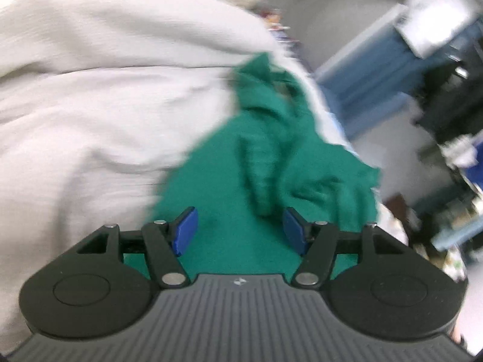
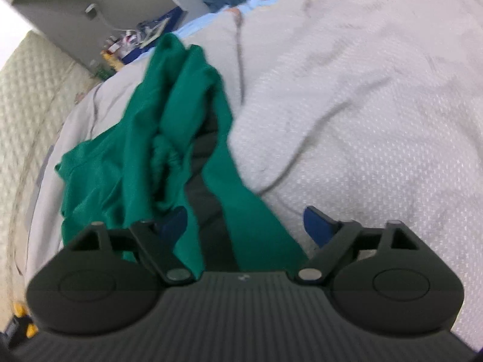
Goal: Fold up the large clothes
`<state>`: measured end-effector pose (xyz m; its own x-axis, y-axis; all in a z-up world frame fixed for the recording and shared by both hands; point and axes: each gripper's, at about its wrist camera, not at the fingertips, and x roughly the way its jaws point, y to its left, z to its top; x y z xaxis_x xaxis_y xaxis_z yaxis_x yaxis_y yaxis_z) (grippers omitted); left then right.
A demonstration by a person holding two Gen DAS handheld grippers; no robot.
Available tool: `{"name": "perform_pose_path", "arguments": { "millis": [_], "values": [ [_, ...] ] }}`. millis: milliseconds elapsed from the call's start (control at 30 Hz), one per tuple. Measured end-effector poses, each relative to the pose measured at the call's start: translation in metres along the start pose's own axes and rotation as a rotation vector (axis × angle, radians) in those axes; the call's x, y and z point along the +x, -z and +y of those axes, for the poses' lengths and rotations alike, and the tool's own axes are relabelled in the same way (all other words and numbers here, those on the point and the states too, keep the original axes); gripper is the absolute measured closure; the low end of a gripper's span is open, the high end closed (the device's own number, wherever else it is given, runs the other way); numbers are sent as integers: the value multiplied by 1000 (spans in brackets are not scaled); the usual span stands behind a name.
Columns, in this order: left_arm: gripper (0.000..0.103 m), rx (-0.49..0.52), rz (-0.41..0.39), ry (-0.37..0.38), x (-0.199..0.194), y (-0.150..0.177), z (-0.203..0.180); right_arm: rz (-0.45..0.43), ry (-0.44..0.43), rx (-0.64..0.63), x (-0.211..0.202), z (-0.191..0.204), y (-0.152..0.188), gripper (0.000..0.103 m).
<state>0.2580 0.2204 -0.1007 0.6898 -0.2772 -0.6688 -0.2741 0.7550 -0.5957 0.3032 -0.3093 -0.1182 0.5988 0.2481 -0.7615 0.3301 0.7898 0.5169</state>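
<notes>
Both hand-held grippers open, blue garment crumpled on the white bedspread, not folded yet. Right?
One thing is off: the garment is green, not blue; both wrist views show that. The blue you see is the finger pads. The rest holds: left hand-held gripper and right hand-held gripper are both open, and the garment lies crumpled on the white bedspread, not folded yet.

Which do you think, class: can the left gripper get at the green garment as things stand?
Probably yes. The left gripper is open with the green garment lying right ahead between its fingers on the white bedcover, and nothing lies across the way.
</notes>
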Motion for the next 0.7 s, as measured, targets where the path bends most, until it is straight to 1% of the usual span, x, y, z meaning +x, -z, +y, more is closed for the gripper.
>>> {"name": "perform_pose_path", "arguments": {
  "millis": [67, 100, 200, 267, 333, 367, 400, 467, 500, 567, 600, 667, 700],
  "values": [
    [35, -91, -3, -52, -1, -3, 18, 24, -14, 51, 9, -8, -1, 18],
    [35, -142, -1, -67, 0, -4, 28, 29, -17, 69, 12, -12, -2, 18],
    [35, -223, 27, -123, 11, -7, 43, 58, -20, 122, 20, -24, -2, 18],
    [35, -233, 76, -142, 21, -7, 45, 103, -40, 155, 28, -27, 0, 17],
    [35, -225, 124, -157, 32, -4, 42, 135, -54, 146, 33, -24, 2, 16],
    [33, -214, 136, -167, 34, -3, 39, 142, -58, 137, 34, -22, 3, 16],
    [29, -204, 139, -172, 35, -2, 36, 149, -61, 128, 35, -19, 5, 16],
    [27, -184, 147, -161, 35, -2, 31, 161, -72, 110, 33, -15, 7, 16],
    [27, -179, 150, -138, 33, -2, 30, 165, -82, 108, 32, -15, 7, 16],
    [27, -208, 143, -82, 28, -1, 32, 164, -94, 122, 32, -17, 7, 16],
    [27, -215, 143, -70, 26, 0, 32, 165, -100, 129, 31, -18, 7, 16],
    [27, -213, 142, -52, 22, 2, 29, 171, -127, 130, 27, -18, 8, 16],
    [27, -209, 146, -34, 18, 2, 27, 177, -154, 128, 24, -18, 9, 16]
  ]
}}
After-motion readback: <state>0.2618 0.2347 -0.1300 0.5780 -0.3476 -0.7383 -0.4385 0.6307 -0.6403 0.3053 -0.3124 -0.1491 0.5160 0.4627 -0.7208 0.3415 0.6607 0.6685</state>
